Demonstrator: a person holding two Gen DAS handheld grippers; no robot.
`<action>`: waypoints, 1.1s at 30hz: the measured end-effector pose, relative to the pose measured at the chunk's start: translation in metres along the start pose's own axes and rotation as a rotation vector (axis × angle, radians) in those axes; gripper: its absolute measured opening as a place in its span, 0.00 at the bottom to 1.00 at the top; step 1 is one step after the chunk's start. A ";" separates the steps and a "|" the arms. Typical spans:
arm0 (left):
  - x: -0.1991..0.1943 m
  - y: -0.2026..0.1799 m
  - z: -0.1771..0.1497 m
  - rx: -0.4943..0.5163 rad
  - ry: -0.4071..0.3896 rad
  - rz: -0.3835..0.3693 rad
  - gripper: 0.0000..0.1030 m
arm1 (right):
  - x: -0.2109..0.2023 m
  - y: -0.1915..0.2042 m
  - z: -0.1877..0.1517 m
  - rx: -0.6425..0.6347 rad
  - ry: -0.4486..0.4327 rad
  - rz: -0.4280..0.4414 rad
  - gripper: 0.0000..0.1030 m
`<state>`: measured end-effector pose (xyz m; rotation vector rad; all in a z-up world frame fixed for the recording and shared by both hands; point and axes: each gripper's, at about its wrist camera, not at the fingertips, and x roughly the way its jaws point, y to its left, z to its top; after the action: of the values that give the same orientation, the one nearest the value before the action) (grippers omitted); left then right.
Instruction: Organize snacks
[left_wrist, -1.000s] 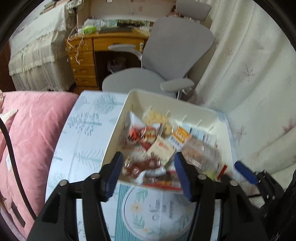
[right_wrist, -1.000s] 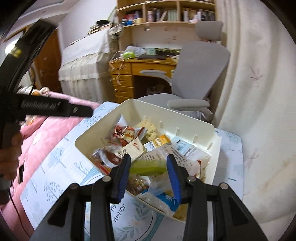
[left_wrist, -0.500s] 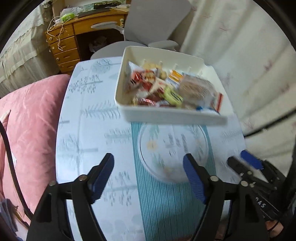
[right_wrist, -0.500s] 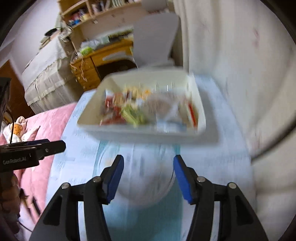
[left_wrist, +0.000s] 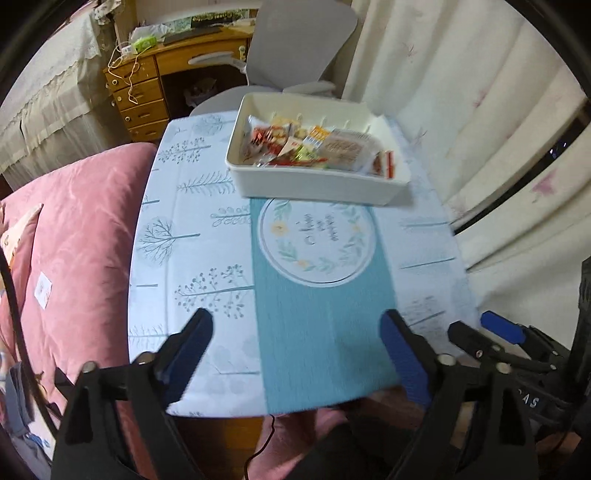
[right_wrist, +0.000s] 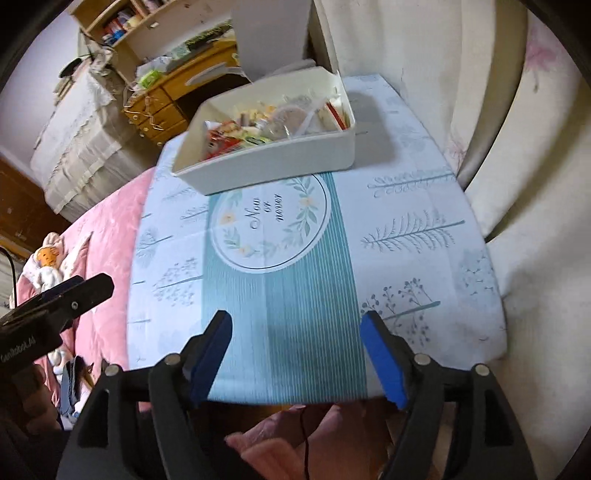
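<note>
From the left wrist view we see the left gripper (left_wrist: 295, 354) at the bottom of the frame, its two blue-padded fingers spread wide with nothing between them, held above the near edge of the table (left_wrist: 192, 229). The white bin (left_wrist: 314, 184) sits in the upper middle of the frame, on the far part of the table, and it is filled with a heap of snacks (left_wrist: 317, 149) in red, orange and clear wrappers; the motion blur keeps us from telling the single packets apart. Just below the bin lies a teal mat (left_wrist: 325, 317) with a round white emblem, the bin's near wall touching its top edge. At the lower right edge we see the right gripper (left_wrist: 495, 334) from the side. A pink blanket (left_wrist: 74, 229) fills the left of the frame, and a grey chair (left_wrist: 295, 40) and a wooden desk (left_wrist: 147, 88) stand at the top. From the right wrist view we see the right gripper (right_wrist: 297, 354) at the bottom centre, likewise opened wide and empty over the near end of the teal mat (right_wrist: 288, 306). The white bin (right_wrist: 280, 162) appears in the upper middle of the frame, tilted by the lens, with the snacks (right_wrist: 273, 123) inside it. The left gripper (right_wrist: 59, 299) pokes in from the left edge, above the pink blanket (right_wrist: 107, 229).
</note>
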<state>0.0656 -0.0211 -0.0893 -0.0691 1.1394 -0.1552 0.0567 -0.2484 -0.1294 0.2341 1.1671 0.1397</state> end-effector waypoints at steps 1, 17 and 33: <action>-0.009 -0.005 0.000 0.005 -0.013 -0.008 0.93 | -0.012 0.002 0.001 -0.014 -0.011 0.012 0.78; -0.070 -0.045 -0.013 -0.004 -0.198 0.095 0.99 | -0.097 0.020 -0.017 -0.076 -0.179 -0.068 0.97; -0.054 -0.045 -0.003 -0.036 -0.227 0.162 0.99 | -0.080 0.010 0.002 -0.068 -0.197 -0.025 0.99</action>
<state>0.0366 -0.0573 -0.0360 -0.0256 0.9168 0.0176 0.0273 -0.2577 -0.0544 0.1688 0.9673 0.1312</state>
